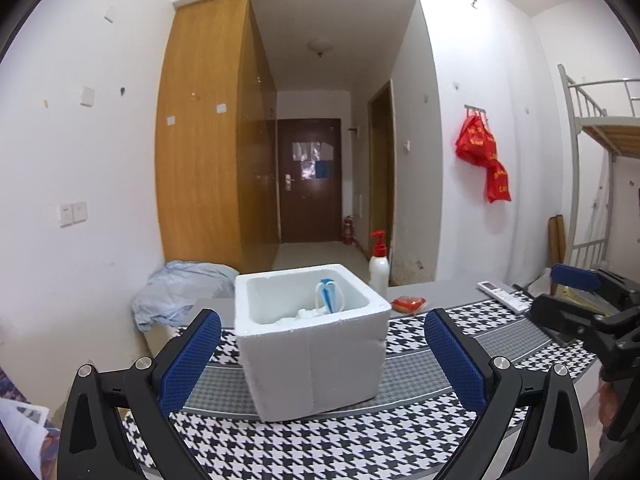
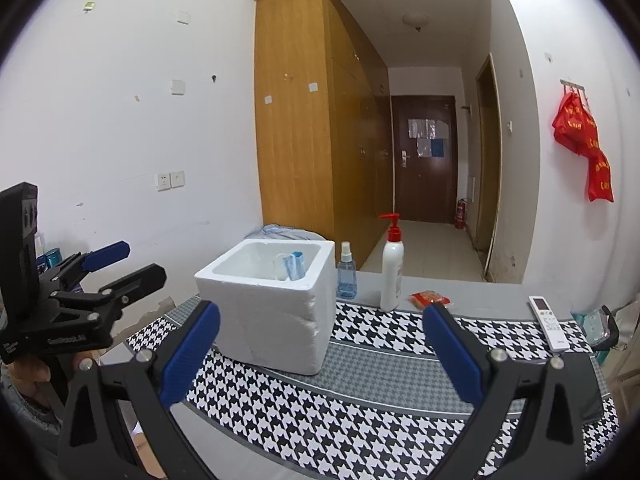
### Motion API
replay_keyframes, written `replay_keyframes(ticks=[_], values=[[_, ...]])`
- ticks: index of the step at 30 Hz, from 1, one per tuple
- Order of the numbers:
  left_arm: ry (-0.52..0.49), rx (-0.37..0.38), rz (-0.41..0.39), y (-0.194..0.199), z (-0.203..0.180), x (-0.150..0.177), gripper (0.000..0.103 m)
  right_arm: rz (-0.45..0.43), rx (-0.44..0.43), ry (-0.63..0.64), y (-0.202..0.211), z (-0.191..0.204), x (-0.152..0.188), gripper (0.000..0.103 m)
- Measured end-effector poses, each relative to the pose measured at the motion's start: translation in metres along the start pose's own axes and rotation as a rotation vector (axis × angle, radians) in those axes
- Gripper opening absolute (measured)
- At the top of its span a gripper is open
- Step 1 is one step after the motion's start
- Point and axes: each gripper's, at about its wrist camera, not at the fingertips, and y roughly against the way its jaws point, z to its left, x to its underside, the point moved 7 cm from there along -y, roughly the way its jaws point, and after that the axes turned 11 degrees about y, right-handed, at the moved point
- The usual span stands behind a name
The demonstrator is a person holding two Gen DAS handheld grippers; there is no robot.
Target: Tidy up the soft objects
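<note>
Both the left gripper [image 1: 322, 356] and right gripper [image 2: 320, 350] gape wide and empty before the foam box [image 1: 308, 340], where the blue-and-white soft item [image 1: 328, 300] lies inside, likely light and squashy, best pinched mid-body.

The white foam box [image 1: 312, 340] hides the blue spray bottle in the left wrist view, and its wall conceals the lower parts of the blue-and-white items [image 1: 326, 300] inside. Print on the red hanging bags [image 2: 584, 148] is illegible. The bunk bed [image 1: 600, 128] is cut off at the frame edge.
</note>
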Motion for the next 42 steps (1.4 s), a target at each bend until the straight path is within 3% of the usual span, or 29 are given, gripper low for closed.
replay_keyframes(ticks=[17,27,42], values=[[-0.009,0.043,-0.061,0.023,-0.010,0.030,0.102,-0.028,0.053,-0.011,0.014,0.004,0.031,0.103],[-0.022,0.026,-0.022,0.022,-0.009,0.058,0.102,0.008,0.077,-0.039,0.011,0.007,0.058,0.103],[-0.016,0.017,-0.031,0.046,-0.005,0.066,0.102,-0.002,0.095,-0.029,0.033,0.026,0.062,0.103]])
